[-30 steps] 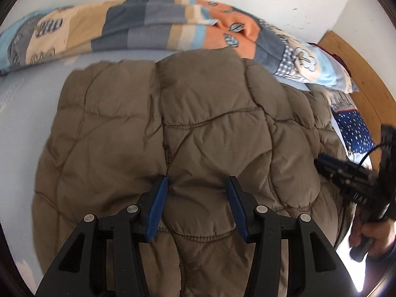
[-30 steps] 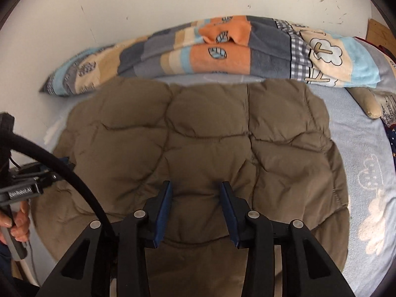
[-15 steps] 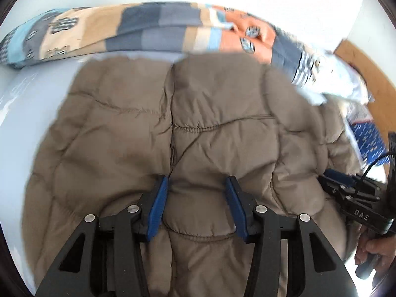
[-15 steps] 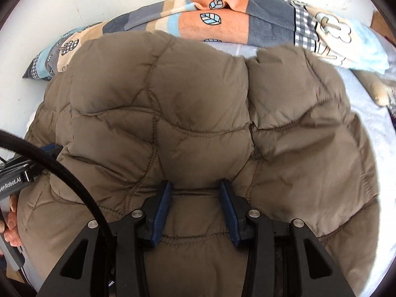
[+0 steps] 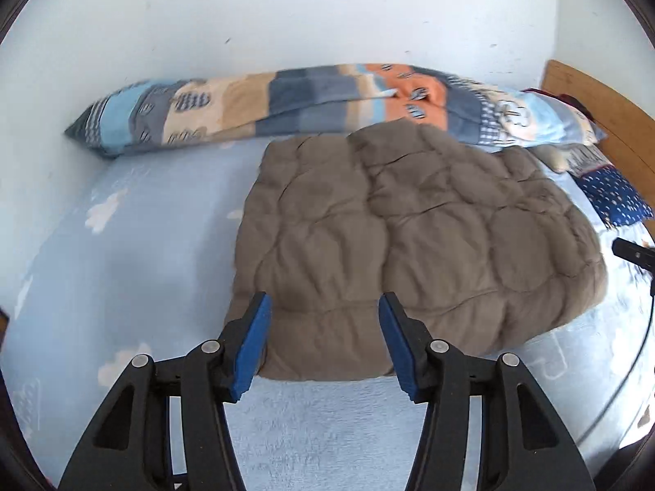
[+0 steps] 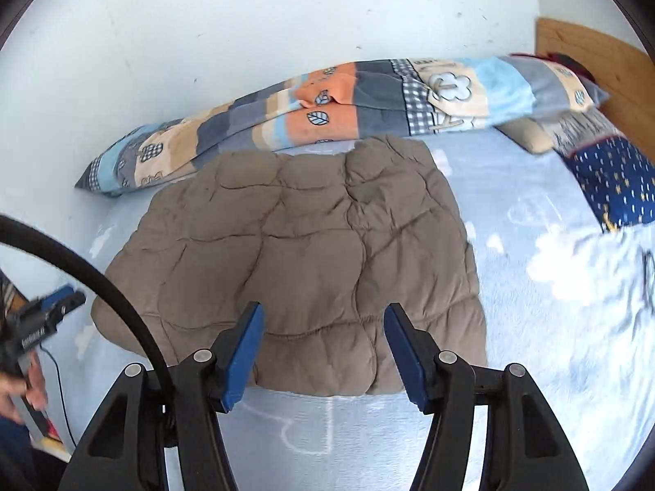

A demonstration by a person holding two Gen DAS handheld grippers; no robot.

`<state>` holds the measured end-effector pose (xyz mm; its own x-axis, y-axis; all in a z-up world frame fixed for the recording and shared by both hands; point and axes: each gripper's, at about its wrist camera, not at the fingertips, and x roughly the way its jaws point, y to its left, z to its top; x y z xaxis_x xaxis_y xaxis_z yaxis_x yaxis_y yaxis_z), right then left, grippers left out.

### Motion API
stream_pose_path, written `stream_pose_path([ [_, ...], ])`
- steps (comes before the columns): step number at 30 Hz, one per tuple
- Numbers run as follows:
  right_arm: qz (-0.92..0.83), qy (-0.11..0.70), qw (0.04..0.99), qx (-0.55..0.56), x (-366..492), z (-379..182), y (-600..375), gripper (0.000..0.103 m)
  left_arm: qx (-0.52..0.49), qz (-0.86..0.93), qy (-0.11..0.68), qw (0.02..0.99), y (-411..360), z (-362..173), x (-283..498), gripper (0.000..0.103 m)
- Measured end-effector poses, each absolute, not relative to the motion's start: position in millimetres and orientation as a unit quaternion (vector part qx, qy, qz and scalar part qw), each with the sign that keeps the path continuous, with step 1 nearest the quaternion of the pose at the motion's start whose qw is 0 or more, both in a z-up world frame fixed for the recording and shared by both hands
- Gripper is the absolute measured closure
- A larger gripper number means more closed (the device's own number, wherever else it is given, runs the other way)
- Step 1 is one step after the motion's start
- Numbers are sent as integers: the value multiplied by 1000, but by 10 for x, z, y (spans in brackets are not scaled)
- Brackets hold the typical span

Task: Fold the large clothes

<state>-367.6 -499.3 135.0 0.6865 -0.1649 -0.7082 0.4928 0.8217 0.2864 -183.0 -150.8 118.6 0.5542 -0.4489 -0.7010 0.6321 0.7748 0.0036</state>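
Note:
A brown quilted garment [image 5: 409,237] lies folded into a thick pad on the light blue bed sheet [image 5: 135,253]. My left gripper [image 5: 323,327] hovers over its near edge with jaws opening and nothing pressed between the blue pads. In the right wrist view the same garment [image 6: 311,253] lies ahead of my right gripper [image 6: 323,335], whose jaws are also opening and hold nothing. The left gripper [image 6: 53,311] shows at that view's left edge in a person's hand. A black tip of the right gripper [image 5: 634,251] shows at the left wrist view's right edge.
A long patchwork bolster [image 5: 286,102] lies along the white wall behind the garment. A navy dotted pillow [image 6: 614,180] and a wooden headboard [image 6: 606,69] are at the right. A black cable [image 6: 114,286] arcs across the right wrist view's left side.
Both grippers let go of the brown garment and pulled back from it. The lifted part has dropped flat onto the bed, and more blue sheet shows around it.

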Motion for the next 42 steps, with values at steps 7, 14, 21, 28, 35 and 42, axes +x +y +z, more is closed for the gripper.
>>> stream_pose_path([
  [7, -204, 356, 876, 254, -3509, 1043, -5059, 38, 134, -273, 373, 877, -1632, 754, -1578, 49],
  [14, -219, 412, 856, 224, -3212, 693, -5043, 37, 179, -256, 361, 879, -1814, 551, -1567, 46],
  [21, -201, 429, 846, 246, -3185, 503, -5134, 37, 205, -254, 350, 878, -1862, 468, -1595, 46],
  [28, -194, 434, 845, 244, -3194, 459, -5116, 37, 216, -250, 345, 879, -1895, 436, -1599, 46],
  [35, -186, 437, 846, 243, -3211, 445, -5132, 37, 223, -247, 341, 879, -1905, 424, -1613, 46],
  [42, -178, 443, 844, 244, -3188, 434, -5156, 37, 229, -248, 341, 877, -1906, 416, -1599, 46],
])
